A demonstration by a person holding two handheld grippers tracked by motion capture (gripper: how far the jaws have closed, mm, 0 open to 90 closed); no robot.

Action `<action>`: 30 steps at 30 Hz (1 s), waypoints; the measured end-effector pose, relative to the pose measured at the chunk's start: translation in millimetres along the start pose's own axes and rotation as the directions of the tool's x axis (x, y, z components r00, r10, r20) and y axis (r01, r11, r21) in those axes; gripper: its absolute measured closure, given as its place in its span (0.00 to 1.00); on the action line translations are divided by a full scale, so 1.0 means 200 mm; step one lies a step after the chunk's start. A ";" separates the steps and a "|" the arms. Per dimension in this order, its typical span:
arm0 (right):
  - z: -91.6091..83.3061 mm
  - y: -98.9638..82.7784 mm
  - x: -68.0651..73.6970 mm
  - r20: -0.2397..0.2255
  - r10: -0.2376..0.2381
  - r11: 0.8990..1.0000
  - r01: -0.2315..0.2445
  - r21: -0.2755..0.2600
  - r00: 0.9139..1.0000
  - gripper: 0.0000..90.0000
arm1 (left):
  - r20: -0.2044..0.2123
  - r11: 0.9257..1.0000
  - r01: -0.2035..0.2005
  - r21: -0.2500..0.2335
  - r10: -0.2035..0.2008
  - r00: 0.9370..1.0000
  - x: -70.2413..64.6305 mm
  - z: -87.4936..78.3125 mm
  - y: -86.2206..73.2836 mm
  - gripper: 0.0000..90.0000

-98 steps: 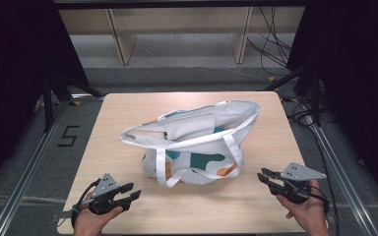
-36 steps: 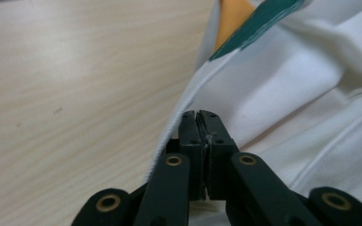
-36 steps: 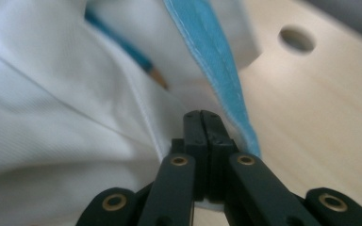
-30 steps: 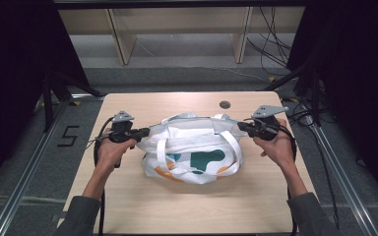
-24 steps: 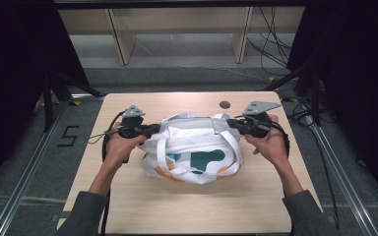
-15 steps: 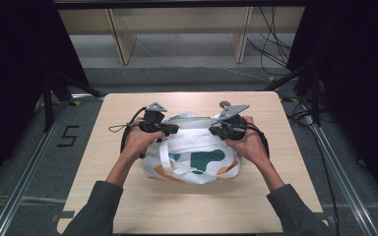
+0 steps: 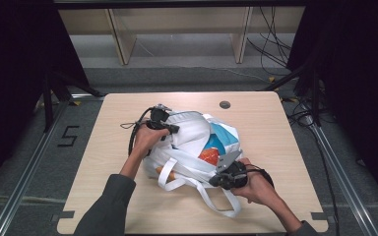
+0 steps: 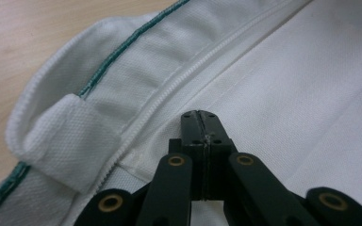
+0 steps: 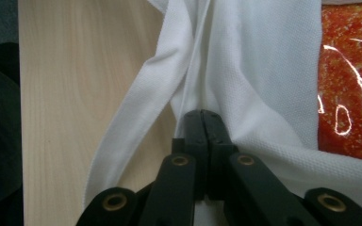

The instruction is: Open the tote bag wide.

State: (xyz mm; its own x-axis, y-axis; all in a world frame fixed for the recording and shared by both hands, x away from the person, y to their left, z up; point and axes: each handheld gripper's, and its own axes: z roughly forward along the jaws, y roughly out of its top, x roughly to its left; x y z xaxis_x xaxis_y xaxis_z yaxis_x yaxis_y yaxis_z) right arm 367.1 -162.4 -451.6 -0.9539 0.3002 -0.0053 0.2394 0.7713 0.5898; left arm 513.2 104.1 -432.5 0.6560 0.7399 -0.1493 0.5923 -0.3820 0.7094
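A white tote bag [image 7: 192, 147] lies crumpled near the middle of the wooden surface [image 7: 275, 147], its mouth gaping so that an orange packet [image 7: 209, 156] shows inside. The left claw [image 7: 170, 129] sits at the bag's far rim, its jaws pressed together on the white fabric beside a green-piped seam [image 8: 113, 61]. The right claw [image 7: 215, 181] is at the near rim, jaws likewise clamped tight on the cloth where a white strap [image 9: 136, 113] folds away. A loose handle loop [image 7: 216, 201] trails toward the surface's near edge.
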 end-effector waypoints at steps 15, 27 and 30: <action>-0.14 0.16 -0.18 0.195 0.090 0.980 -0.052 -0.190 0.977 1.00 | 0.157 0.988 -0.152 0.035 0.145 0.977 -0.24 0.00 -0.01 0.97; -0.02 0.22 -0.25 0.167 0.101 0.984 -0.074 -0.162 0.981 1.00 | 0.075 0.990 -0.128 0.052 0.124 0.989 -0.21 0.09 0.04 0.99; 0.01 0.17 -0.19 0.073 0.097 0.990 -0.089 -0.106 0.993 1.00 | 0.042 0.991 -0.124 0.056 0.121 0.992 -0.18 0.12 0.06 0.99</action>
State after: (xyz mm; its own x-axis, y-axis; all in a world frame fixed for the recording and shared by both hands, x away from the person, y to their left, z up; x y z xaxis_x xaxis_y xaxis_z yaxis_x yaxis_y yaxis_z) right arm 411.7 -145.2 -433.3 -0.9104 0.4137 -0.0068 0.3029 0.6776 0.6702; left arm 507.9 59.2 -434.4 0.7421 0.6641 -0.0910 0.5319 -0.5009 0.6827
